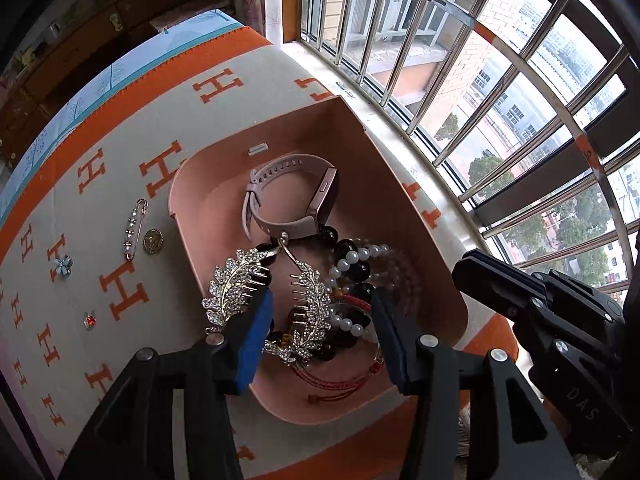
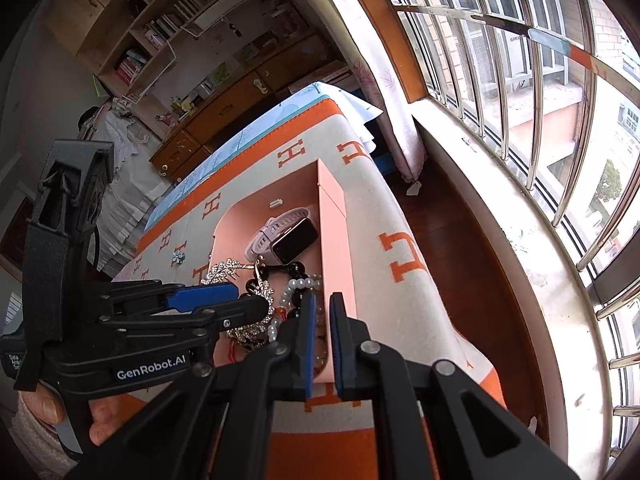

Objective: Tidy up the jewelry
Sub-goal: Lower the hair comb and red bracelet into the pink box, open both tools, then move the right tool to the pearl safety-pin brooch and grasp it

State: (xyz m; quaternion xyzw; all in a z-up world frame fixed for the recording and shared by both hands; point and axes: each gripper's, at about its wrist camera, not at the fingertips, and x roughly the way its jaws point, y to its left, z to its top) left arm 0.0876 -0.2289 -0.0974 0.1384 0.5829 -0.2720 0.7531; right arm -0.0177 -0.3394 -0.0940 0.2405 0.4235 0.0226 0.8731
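A pink tray [image 1: 352, 128] sits on the orange-and-cream H-patterned cloth. It holds a pink smartwatch [image 1: 296, 200], two rhinestone leaf combs [image 1: 232, 284], black beads, a pearl strand [image 1: 352, 260] and red cords [image 1: 340, 380]. My left gripper [image 1: 320, 328] is open above the tray's near end, its fingers either side of the right leaf comb [image 1: 310, 308]. My right gripper [image 2: 322, 336] is shut on the tray's right wall [image 2: 334, 216]. On the cloth left of the tray lie a pearl safety pin [image 1: 134, 228], a round gold brooch [image 1: 153, 241], a blue flower stud [image 1: 63, 265] and a red stud [image 1: 90, 320].
A barred window [image 1: 500, 80] and its sill [image 2: 500, 208] run along the right. The cloth-covered surface drops off to a wooden floor [image 2: 448, 240] on the right. Wooden cabinets and bookshelves [image 2: 208, 92] stand beyond the far end.
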